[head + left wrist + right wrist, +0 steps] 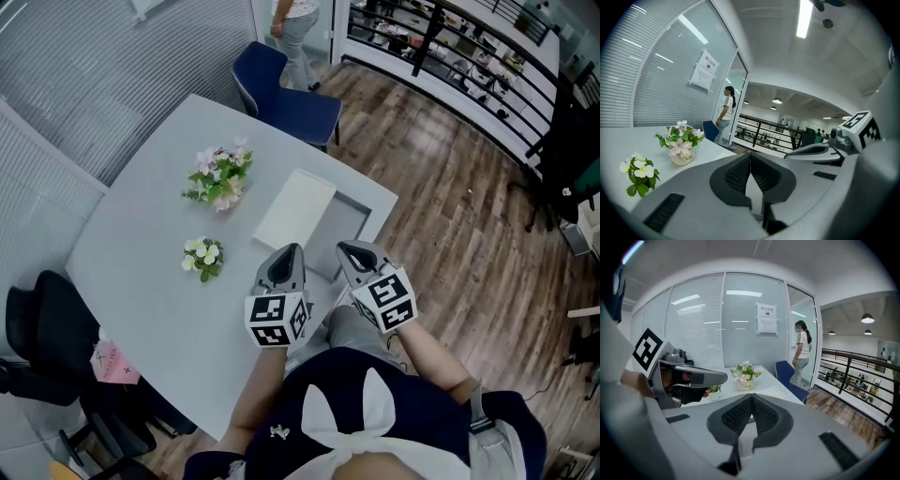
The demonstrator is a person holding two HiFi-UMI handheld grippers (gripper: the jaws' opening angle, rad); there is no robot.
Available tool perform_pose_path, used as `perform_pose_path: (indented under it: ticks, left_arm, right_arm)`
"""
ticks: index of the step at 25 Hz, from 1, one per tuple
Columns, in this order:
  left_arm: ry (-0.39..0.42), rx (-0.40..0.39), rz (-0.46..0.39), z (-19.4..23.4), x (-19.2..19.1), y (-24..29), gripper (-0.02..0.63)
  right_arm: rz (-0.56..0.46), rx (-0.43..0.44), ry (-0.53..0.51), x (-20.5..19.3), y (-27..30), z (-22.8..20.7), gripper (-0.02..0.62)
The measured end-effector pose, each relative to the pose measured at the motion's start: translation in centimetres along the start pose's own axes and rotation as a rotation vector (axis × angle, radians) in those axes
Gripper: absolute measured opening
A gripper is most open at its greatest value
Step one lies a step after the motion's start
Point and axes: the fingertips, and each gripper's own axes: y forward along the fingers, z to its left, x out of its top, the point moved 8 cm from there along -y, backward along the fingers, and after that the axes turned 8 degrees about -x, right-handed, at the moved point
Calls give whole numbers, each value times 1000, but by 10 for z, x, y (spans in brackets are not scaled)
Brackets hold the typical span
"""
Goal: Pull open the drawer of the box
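A flat white box [295, 208] lies on the white table [141, 262]. Its grey-floored drawer [345, 223] stands pulled out toward the table's right edge. My left gripper [289, 253] hovers just in front of the box, its jaws pressed together with nothing between them. Beside it, my right gripper [352, 251] is over the drawer's near end, also shut and empty. In the left gripper view the ribbed pads meet at the left gripper [750, 158], and the right gripper [820, 149] shows at the right. In the right gripper view the right gripper [751, 400] is shut too.
A pot of pink flowers [220, 178] and a small bunch of white flowers [203, 257] stand left of the box. A blue chair [281, 94] is at the table's far side, with a person [295, 33] behind it. A black chair [47, 328] sits at the near left.
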Motion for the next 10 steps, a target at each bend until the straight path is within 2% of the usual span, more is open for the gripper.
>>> perform_pose_path:
  ticks: [10]
  left_arm:
    - [-10, -11, -4, 0, 0, 3, 23]
  right_arm:
    - [-4, 4, 10, 2, 0, -3, 2]
